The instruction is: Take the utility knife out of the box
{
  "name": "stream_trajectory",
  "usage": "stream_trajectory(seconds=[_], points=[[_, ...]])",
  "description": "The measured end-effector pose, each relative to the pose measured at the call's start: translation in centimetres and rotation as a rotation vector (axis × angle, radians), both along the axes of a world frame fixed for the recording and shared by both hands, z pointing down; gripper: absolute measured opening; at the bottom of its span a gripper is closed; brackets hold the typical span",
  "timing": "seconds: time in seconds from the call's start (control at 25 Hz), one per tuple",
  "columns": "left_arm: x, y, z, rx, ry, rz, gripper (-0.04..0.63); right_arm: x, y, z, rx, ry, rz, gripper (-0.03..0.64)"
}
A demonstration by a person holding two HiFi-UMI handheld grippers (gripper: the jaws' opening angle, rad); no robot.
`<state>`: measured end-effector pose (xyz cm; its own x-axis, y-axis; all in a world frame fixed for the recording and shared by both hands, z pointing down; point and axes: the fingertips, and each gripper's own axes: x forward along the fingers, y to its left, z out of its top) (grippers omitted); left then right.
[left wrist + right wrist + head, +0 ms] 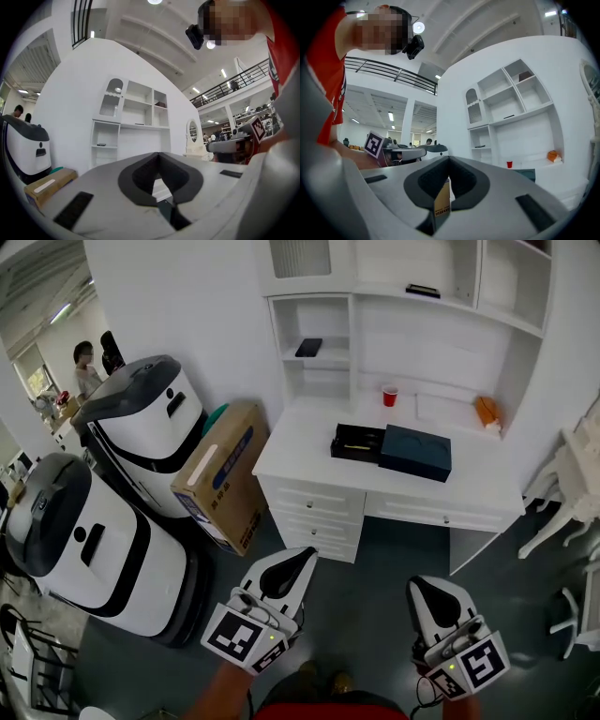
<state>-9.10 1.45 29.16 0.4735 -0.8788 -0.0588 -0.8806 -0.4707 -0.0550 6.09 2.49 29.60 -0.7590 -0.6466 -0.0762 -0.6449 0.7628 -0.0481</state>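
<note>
An open black box (357, 442) lies on the white desk (300, 451), and its dark teal lid (416, 452) rests against its right side. A thin pale strip shows inside the box; I cannot tell whether it is the utility knife. Both grippers are far short of the desk, over the dark floor. My left gripper (292, 565) is shut and empty, its jaws meeting at the tip (158, 154). My right gripper (427, 592) also looks shut with nothing held (449, 158). The lid (527, 174) shows small in the right gripper view.
A red cup (390, 396) and an orange object (487, 412) stand at the desk's back. A cardboard carton (223, 474) leans by the desk's left end, beside two white machines (150, 427). A white chair (572, 484) stands at the right. People stand far off at the left.
</note>
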Motion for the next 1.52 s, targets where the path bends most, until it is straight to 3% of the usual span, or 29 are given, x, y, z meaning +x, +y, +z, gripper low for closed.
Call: stream_trajectory(seconds=[0.56, 0.8, 1.24, 1.52], points=[[-4.4, -15.9, 0.8, -0.008, 0.030, 0.085, 0.023, -4.6, -14.6, 0.4, -0.034, 0.025, 0.086, 0.001], [-6.4, -22.3, 1.6, -0.032, -0.005, 0.165, 0.021, -7.7, -20.2, -0.1, -0.044, 0.021, 0.129, 0.002], [-5.2, -31.7, 3.9, -0.112, -0.199, 0.279, 0.050, -7.5, -26.1, 1.2, -0.079, 0.025, 0.161, 0.002], [-2.5, -38.0, 7.1, -0.160, -0.424, 0.348, 0.117, -5.5, -31.9, 1.2, -0.066, 0.012, 0.121, 0.002]])
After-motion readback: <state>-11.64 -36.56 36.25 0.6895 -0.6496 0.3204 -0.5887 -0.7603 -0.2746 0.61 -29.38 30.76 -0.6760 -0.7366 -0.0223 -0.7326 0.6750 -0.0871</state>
